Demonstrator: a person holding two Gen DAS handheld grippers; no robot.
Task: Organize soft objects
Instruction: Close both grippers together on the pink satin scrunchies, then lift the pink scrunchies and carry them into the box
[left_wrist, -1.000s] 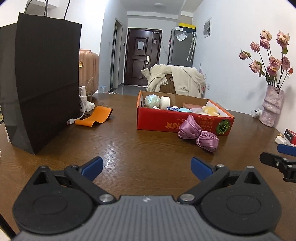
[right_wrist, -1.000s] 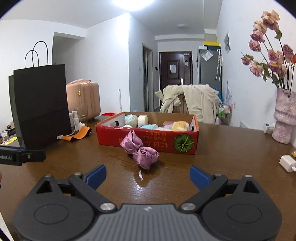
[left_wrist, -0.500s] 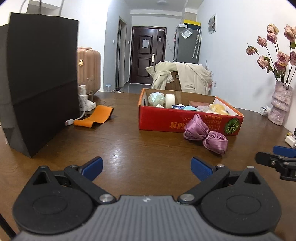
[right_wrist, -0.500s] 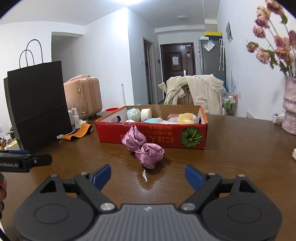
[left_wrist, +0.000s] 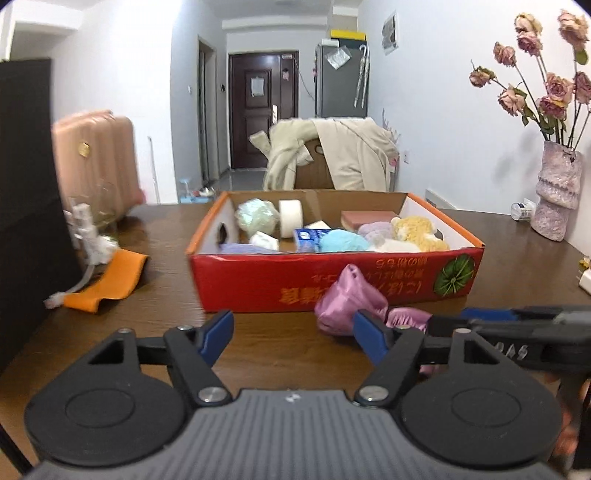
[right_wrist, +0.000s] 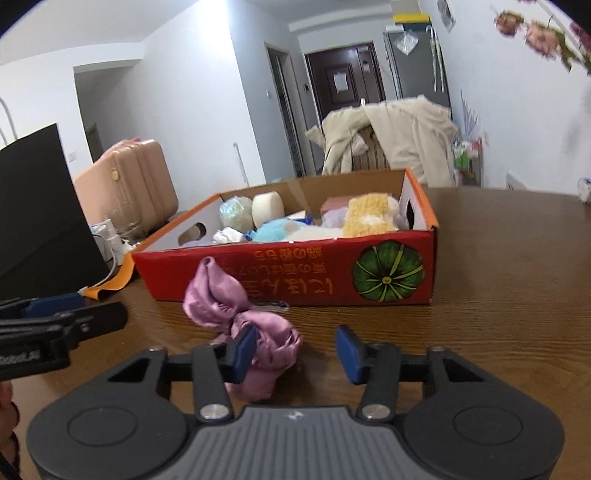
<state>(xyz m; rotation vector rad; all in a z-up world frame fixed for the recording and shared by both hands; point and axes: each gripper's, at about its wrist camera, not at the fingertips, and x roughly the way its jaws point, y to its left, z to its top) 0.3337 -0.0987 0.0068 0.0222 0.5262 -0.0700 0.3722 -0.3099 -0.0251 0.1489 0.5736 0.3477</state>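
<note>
While closing, right tool (right_wrist: 295, 349) straddles purple cloth (right_wrist: 240, 310), unclamped

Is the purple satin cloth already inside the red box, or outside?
Outside. The purple satin cloth lies bunched on the table, before the red box.

Place: a home, living and dining room
Signs: front door (left_wrist: 263, 110), fridge (left_wrist: 341, 79), suitcase (left_wrist: 94, 155), coat (left_wrist: 332, 151) over a chair, vase (left_wrist: 556, 195) of roses on the wooden worktop (left_wrist: 517, 251)
</note>
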